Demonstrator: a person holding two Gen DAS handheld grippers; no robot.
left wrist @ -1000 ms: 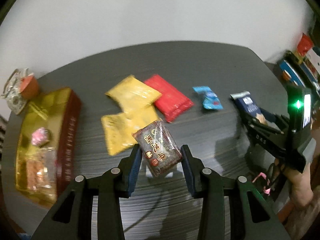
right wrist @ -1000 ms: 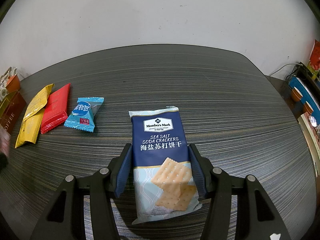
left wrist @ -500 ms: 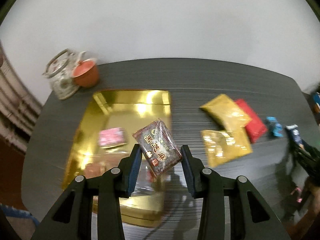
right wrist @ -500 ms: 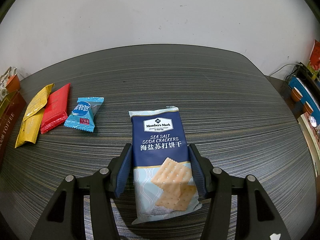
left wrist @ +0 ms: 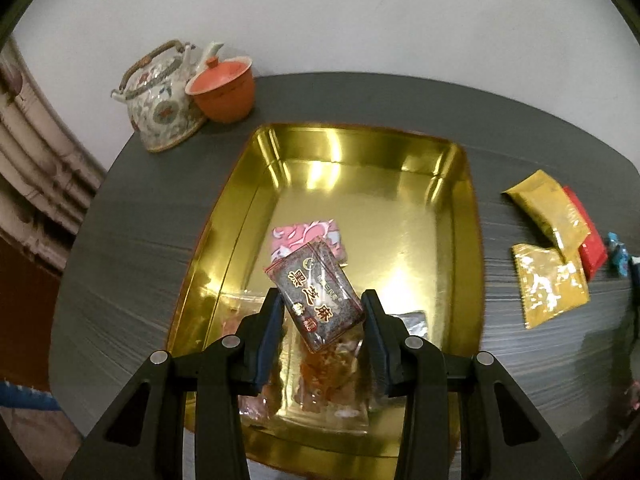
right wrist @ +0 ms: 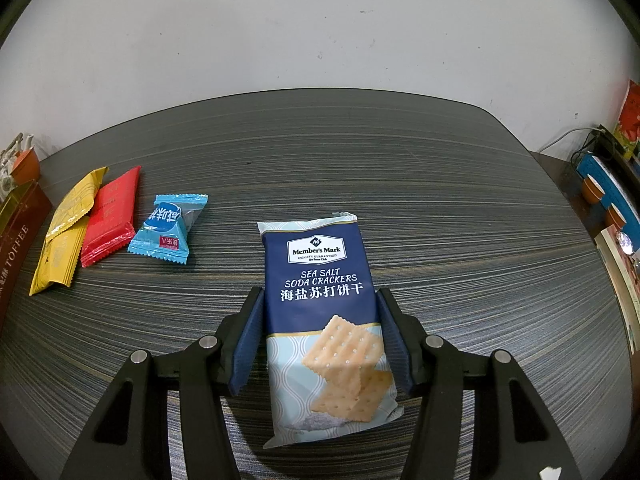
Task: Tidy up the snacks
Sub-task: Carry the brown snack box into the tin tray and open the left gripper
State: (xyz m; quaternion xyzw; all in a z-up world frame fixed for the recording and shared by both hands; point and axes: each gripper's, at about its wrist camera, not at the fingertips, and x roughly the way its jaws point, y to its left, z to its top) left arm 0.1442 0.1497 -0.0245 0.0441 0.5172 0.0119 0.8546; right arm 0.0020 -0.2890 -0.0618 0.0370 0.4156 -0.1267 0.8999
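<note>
My left gripper [left wrist: 322, 312] is shut on a dark brown sesame snack pack [left wrist: 314, 294] and holds it above the gold tin tray [left wrist: 460, 208]. In the tray lie a pink pack [left wrist: 304, 236] and clear-wrapped orange snacks [left wrist: 328, 376]. My right gripper [right wrist: 320, 324] has its jaws around a navy soda cracker pack [right wrist: 324, 308] that lies on the dark table [right wrist: 440, 200]; the pads touch its sides. Yellow packs [right wrist: 66, 224], a red pack [right wrist: 110, 216] and a blue candy pack [right wrist: 168, 228] lie to the left.
A patterned teapot [left wrist: 160, 100] and an orange lidded cup [left wrist: 222, 88] stand behind the tray at the table's far left corner. The yellow packs [left wrist: 548, 240] and red pack [left wrist: 586, 232] lie right of the tray. Shelves with clutter [right wrist: 612, 192] stand at right.
My left gripper has carried the sesame pack leftward from the table's middle to above the gold tray. The right gripper and cracker pack have not moved.
</note>
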